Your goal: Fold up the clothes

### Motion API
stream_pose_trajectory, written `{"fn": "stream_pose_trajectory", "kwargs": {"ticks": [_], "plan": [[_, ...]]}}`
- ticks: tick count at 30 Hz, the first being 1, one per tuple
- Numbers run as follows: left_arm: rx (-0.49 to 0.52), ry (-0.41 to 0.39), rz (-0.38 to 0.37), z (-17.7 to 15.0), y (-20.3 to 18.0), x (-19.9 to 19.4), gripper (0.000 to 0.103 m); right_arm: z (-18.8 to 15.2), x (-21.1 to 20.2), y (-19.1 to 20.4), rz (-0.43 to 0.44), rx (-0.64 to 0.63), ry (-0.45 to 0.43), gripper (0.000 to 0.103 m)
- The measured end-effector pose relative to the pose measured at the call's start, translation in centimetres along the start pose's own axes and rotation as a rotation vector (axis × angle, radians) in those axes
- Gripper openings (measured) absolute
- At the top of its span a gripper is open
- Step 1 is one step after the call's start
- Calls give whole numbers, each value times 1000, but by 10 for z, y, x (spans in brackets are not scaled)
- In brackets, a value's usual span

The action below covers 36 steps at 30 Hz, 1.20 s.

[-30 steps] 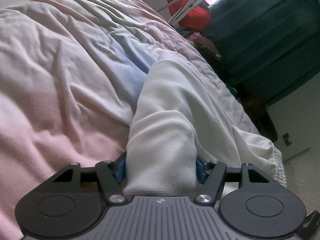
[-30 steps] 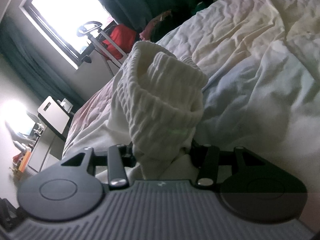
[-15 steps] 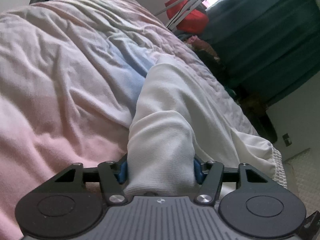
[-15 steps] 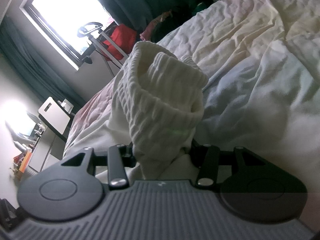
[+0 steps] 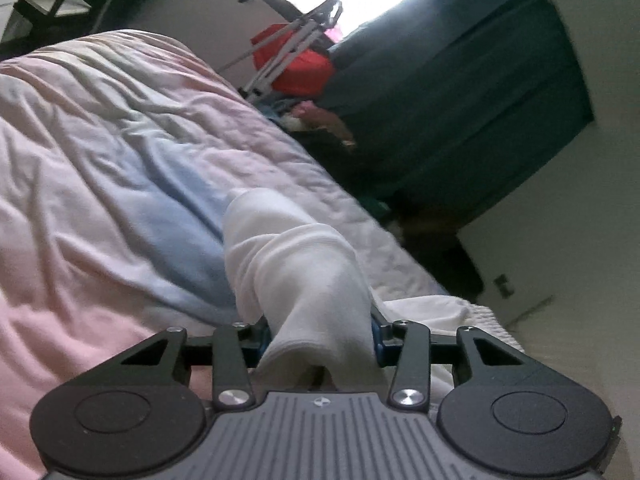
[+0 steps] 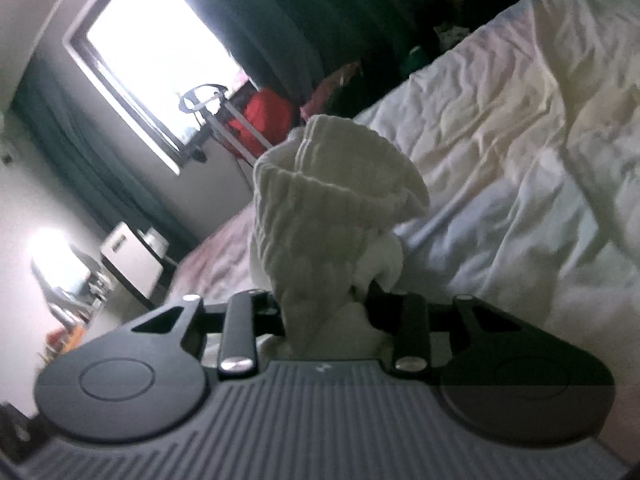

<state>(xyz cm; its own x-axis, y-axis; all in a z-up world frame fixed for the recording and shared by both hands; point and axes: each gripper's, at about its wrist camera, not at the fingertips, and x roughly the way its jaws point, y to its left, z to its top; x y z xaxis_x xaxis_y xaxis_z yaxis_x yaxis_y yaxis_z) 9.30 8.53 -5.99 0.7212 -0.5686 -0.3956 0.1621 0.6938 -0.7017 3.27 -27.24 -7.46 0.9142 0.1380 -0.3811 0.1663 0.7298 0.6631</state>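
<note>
Two ends of a white sock (image 5: pixel 304 276) are being pinched above the bed (image 5: pixel 100 184): the smooth end by the left hand-held gripper (image 5: pixel 320 336), the ribbed cuff (image 6: pixel 320 220) by the right hand-held gripper (image 6: pixel 324 312). Only bunched knit is being clamped on each side, so fabric is judged likely to be slipping free, or the fold twisting, if the ends are being drawn apart unevenly.

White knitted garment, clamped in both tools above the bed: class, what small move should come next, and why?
Probably carry both ends forward and lower them onto the pink and blue quilt. The left tool pinches a smooth end of the white knitted garment, the right tool a ribbed end, and the cloth between looks bunched and lifted, so a fold seems underway but not yet laid flat.
</note>
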Motion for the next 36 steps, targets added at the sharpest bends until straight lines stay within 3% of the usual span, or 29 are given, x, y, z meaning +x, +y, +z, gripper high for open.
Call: {"fn": "stream_pose_trajectory", "kwargs": {"ticks": [5,8,15,19,23,28,31,36], "plan": [[16,9,-41,9,-47,26,44,41,-21,-2,4,39,-37,38],[6,26,-66,20,-84,63,44,80,-28,-12,-9,59,-67,38],[8,75,-66,36,-197,213,44,195,-21,-65,-96,97,-131,38],[33,147,-60,32,-250,300,44,261,-4,-117,-167,203,-154,38],[104,170,-64,22,-285,360,45,303,14,-163,-205,327,-164,38],[176,209,-53,3,-281,414,45,304,39,-211,-216,378,-203,38],[201,241,-60,-13,-255,433,45,281,53,-235,-217,378,-211,38],[288,248,-83,-43,-207,425,48,219,54,-259,-217,358,-250,38]]}}
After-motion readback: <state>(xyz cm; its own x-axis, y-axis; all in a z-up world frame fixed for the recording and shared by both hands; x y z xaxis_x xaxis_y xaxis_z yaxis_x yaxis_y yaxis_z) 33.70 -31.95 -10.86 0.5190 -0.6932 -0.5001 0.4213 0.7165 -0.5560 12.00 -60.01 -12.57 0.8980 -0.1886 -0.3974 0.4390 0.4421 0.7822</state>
